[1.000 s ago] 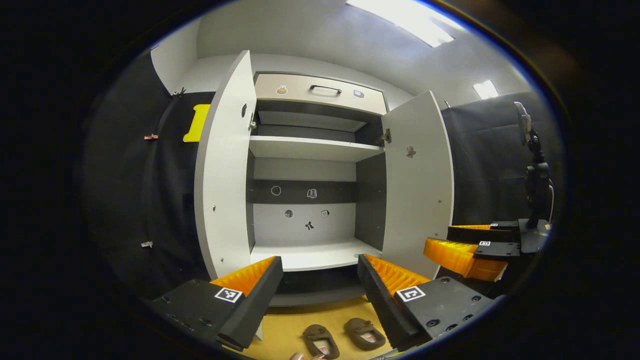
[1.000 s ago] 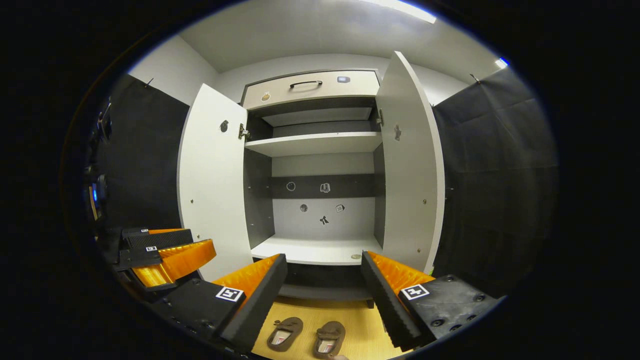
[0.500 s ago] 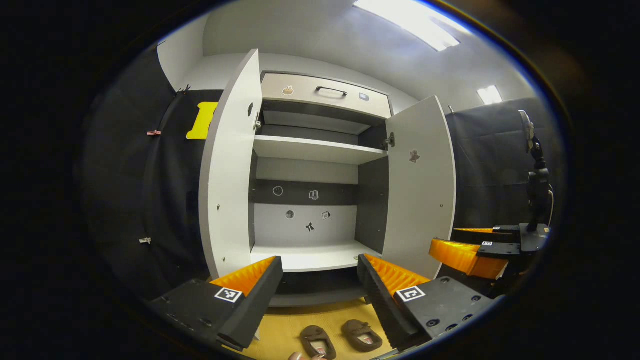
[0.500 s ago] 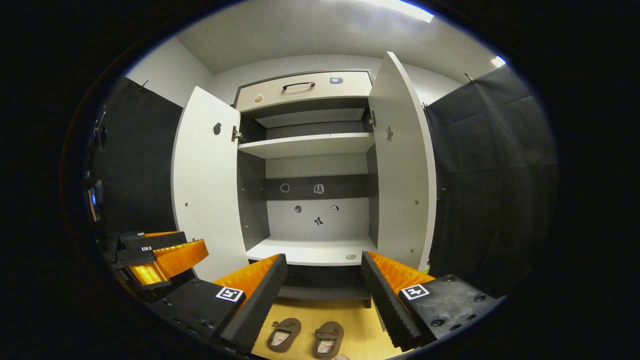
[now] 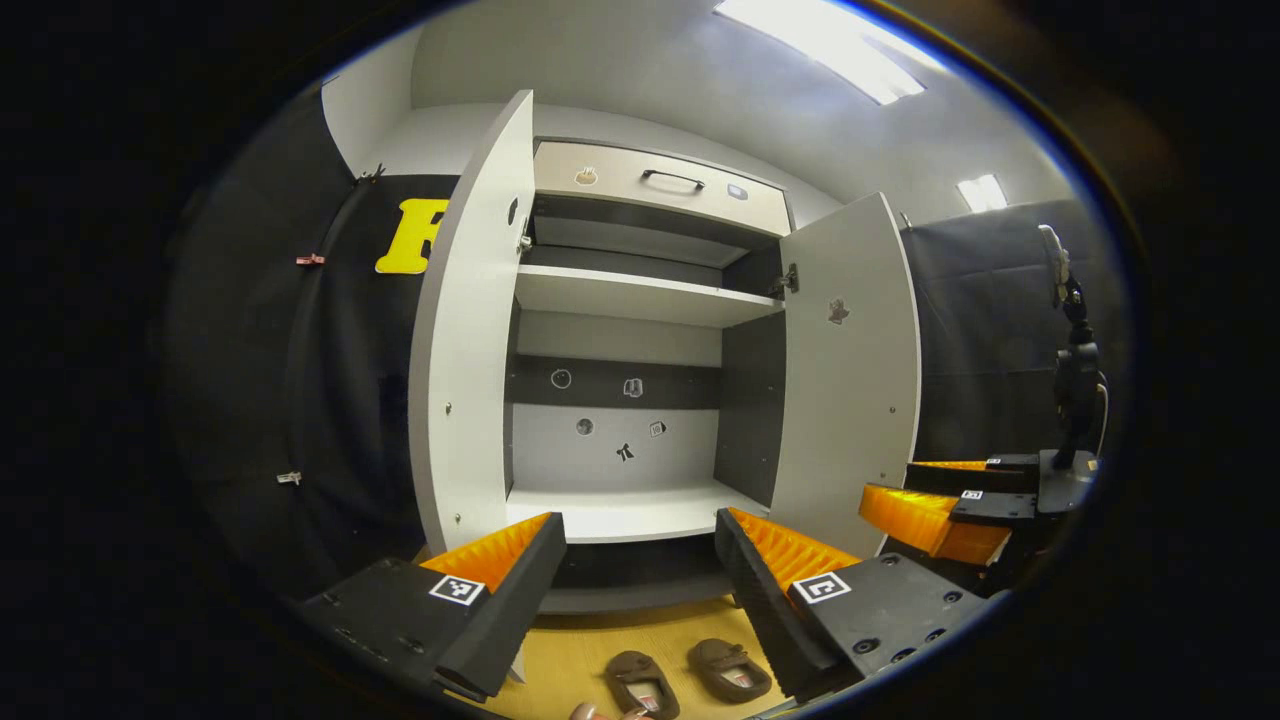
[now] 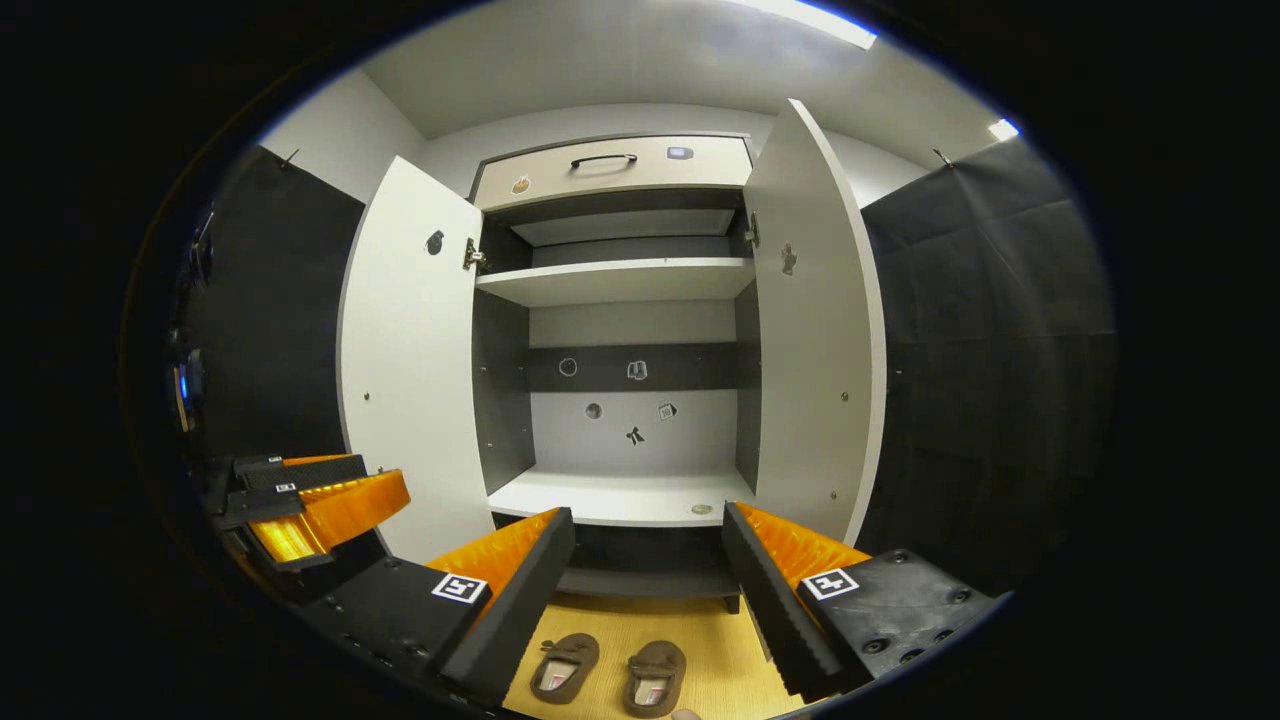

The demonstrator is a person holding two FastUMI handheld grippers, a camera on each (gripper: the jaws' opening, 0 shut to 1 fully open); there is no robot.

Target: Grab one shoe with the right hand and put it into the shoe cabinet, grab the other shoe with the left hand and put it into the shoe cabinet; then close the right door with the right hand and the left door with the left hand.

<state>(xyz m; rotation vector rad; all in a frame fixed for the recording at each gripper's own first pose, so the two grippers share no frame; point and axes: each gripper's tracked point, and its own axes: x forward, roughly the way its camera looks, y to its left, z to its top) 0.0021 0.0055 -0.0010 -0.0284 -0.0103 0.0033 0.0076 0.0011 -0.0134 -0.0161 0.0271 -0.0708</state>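
Observation:
Two brown shoes lie side by side on the wooden floor in front of the shoe cabinet: the left shoe (image 5: 640, 686) (image 6: 563, 665) and the right shoe (image 5: 730, 670) (image 6: 655, 678). The white cabinet stands with its left door (image 5: 465, 340) (image 6: 405, 360) and right door (image 5: 850, 370) (image 6: 815, 330) swung open, its lower shelf (image 5: 625, 510) (image 6: 620, 495) bare. My left gripper (image 5: 640, 580) hangs open above the shoes, and its fingers (image 6: 330, 505) show at the left in the right gripper view. My right gripper (image 6: 648, 580) is open too, its fingers (image 5: 930, 515) at the right in the left gripper view.
An upper shelf (image 6: 615, 280) and a drawer with a dark handle (image 6: 600, 160) sit above. Black cloth walls flank the cabinet. A dark stand with a device (image 5: 1070, 380) rises at the far right in the left gripper view. Fingertips of a hand (image 5: 600, 712) peek in at the bottom edge.
Both views have shifted slightly: the cabinet has slid a little right in the left gripper view and a little left in the right gripper view. Shoes and doors stay put.

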